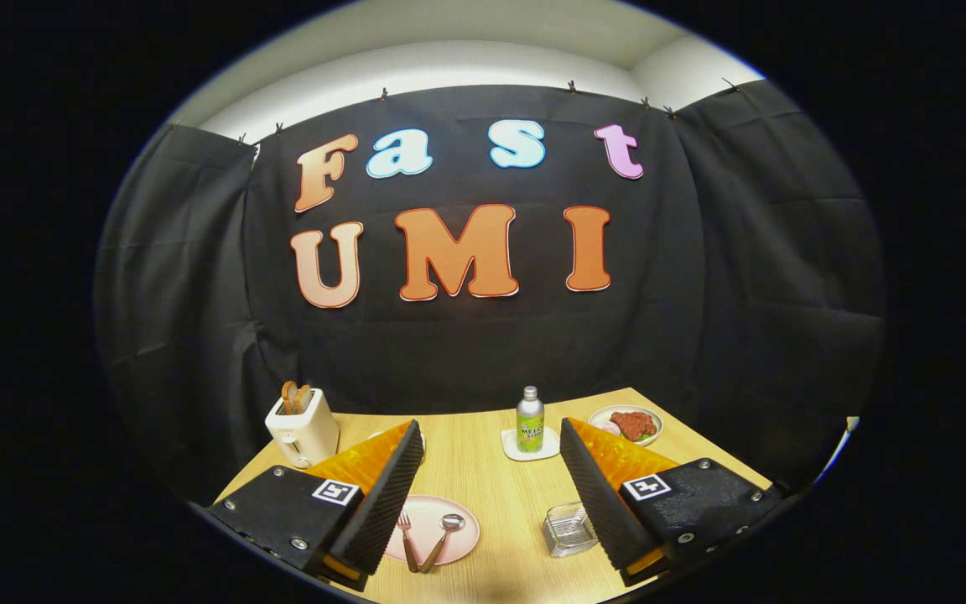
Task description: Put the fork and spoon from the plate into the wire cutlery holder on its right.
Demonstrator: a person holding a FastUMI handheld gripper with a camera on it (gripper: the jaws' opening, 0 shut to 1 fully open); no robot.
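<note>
The gripper (491, 440) is seen with its two fingers spread wide apart and nothing held between them, raised above a light wooden table (500, 486). Nearest, between the fingers, a pink plate (462, 537) is laid on the table. On it the fork (406, 537) and the spoon (443, 537) are placed side by side, their handles converging toward the viewer. To the right of the plate, just beside the right finger, the wire cutlery holder (568, 528) is set upright and is seen empty. Farther on, between the fingertips, a green bottle (530, 419) is stood on a white coaster (531, 446). Beyond the right finger a plate of red food (627, 424) is placed. Beyond the left finger a white toaster (303, 429) with toast (295, 396) in its slots is shown.
</note>
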